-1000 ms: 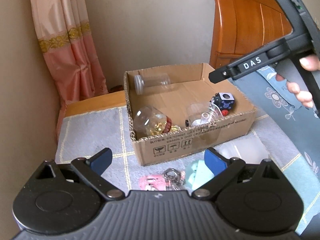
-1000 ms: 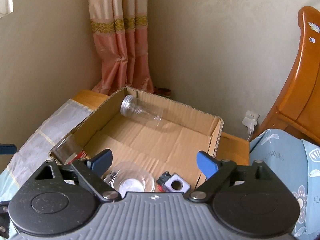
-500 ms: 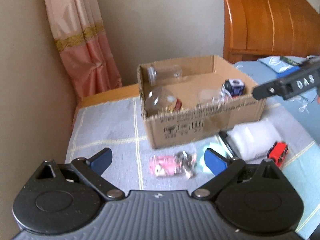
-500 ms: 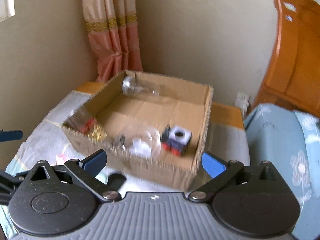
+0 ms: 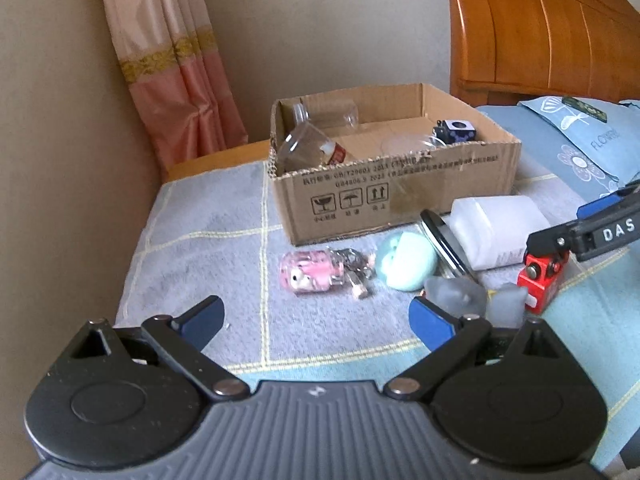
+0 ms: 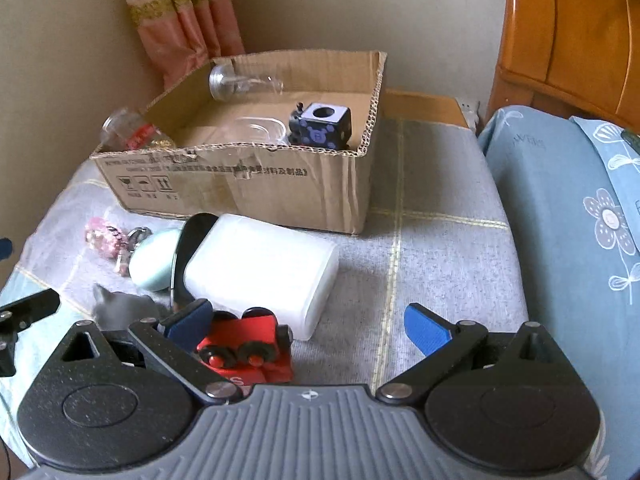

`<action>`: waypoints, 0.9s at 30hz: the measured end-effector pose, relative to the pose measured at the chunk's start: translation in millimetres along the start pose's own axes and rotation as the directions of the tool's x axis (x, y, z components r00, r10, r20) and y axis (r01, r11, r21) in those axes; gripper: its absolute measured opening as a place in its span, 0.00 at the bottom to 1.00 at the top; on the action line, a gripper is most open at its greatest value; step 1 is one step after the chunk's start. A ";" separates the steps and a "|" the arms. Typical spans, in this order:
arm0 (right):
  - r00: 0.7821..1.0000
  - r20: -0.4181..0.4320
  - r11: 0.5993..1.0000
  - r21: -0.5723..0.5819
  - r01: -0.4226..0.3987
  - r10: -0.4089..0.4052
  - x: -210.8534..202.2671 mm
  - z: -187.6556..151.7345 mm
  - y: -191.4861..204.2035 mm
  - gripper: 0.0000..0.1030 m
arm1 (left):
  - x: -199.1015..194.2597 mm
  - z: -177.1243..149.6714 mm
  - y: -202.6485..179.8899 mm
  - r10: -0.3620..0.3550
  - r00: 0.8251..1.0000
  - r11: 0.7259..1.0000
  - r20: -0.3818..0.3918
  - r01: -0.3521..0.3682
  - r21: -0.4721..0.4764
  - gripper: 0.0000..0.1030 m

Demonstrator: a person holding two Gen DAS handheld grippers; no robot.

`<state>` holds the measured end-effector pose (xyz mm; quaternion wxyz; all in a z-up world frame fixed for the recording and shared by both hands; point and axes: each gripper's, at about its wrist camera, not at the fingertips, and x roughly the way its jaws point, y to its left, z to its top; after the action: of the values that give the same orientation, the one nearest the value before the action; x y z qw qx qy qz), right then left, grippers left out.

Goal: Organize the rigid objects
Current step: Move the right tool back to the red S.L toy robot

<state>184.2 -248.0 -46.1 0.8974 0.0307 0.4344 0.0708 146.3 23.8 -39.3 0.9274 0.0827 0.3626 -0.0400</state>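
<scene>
Red toy car (image 6: 248, 344), mint-green case (image 5: 406, 260), brown cardboard box (image 5: 400, 196), grey checked blanket (image 5: 208, 248).

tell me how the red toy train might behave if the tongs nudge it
The red toy train has round wheels, so it would probably roll rather than slide. It looks like rigid plastic and small, likely light. The soft blanket may slow it.

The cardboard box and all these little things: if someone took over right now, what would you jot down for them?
Left tool open, empty. Right tool open, empty, low beside the red toy train.
In the cardboard box: two clear bottles, a clear lid, the fidget cube.
Left on the blanket: train, white container, mint case, pink keychain, black item, frosted pieces.
</scene>
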 end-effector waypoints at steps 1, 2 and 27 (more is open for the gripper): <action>1.000 0.000 1.000 0.004 -0.001 0.001 -2.8 -2.6 -0.9 1.00 | -0.8 -0.7 -0.5 0.000 1.000 1.000 -0.002 0.000 -0.003 0.96; 1.000 0.000 1.000 0.005 -0.001 0.001 -6.2 -6.3 -1.7 1.00 | -1.5 -1.0 -0.6 -0.002 1.000 1.000 -0.002 0.002 -0.004 0.96; 0.998 -0.045 0.983 -0.173 -0.055 0.048 -13.3 -65.2 34.5 1.00 | -16.6 -12.0 -20.7 -0.125 0.992 0.991 0.009 0.124 0.050 0.96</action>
<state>121.5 -216.3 -72.1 0.8854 -0.0380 0.4440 0.1323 123.4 5.9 -39.3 0.9229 0.0826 0.3604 -0.1071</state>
